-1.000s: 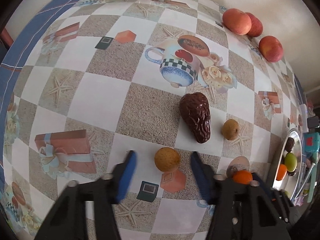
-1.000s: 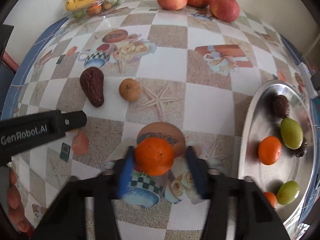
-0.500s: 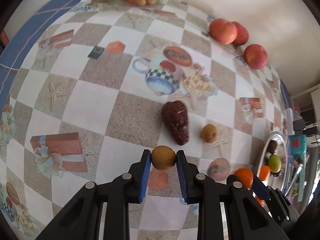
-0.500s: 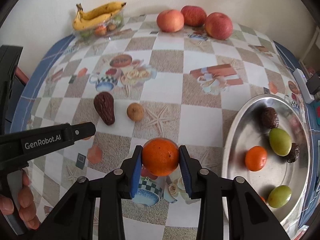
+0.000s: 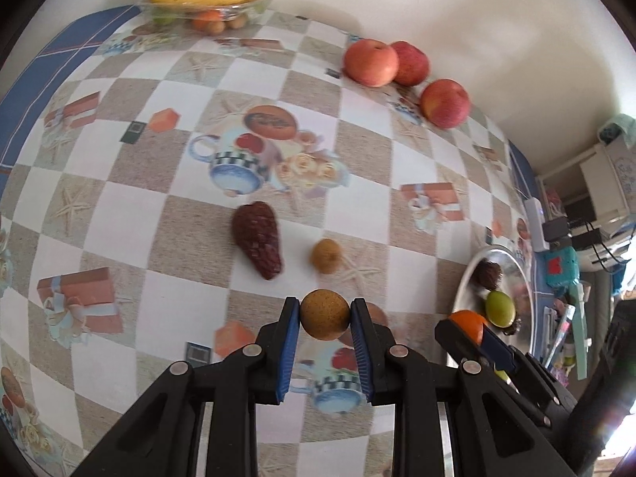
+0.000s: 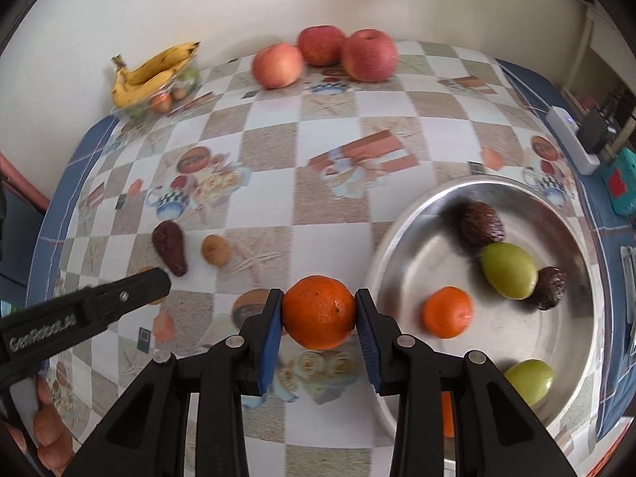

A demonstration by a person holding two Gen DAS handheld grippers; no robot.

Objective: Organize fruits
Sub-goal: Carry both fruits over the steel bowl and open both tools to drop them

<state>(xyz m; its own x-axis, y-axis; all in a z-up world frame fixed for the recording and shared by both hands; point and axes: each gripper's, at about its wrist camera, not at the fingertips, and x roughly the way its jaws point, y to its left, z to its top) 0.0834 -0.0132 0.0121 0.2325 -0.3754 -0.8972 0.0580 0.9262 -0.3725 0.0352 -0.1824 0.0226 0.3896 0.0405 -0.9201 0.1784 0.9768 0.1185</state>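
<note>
You are gripping an orange (image 6: 319,312) in the right hand-held gripper (image 6: 319,318), a brown fruit (image 5: 324,314) in the left hand-held gripper (image 5: 324,318), with the metal bowl (image 6: 401,234) lying just right of the orange.

Here's the left hand-held gripper (image 5: 324,315): matte black plastic, two angular arms forking forward, each finger faced with a ribbed blue pad (image 5: 289,351). Round silver screws (image 5: 249,349) dot the joints, one pair on either side. Over to the right hand-held gripper (image 6: 319,312), same build, black frame, blue pads, silver screw heads (image 6: 404,340) on each arm. From this side the left unit's black finger shows white "GenRobot.AI" lettering (image 6: 41,333) along its flank, a little blurred. Below that lettering, bare fingertips (image 6: 45,425) curl around the handle.
</note>
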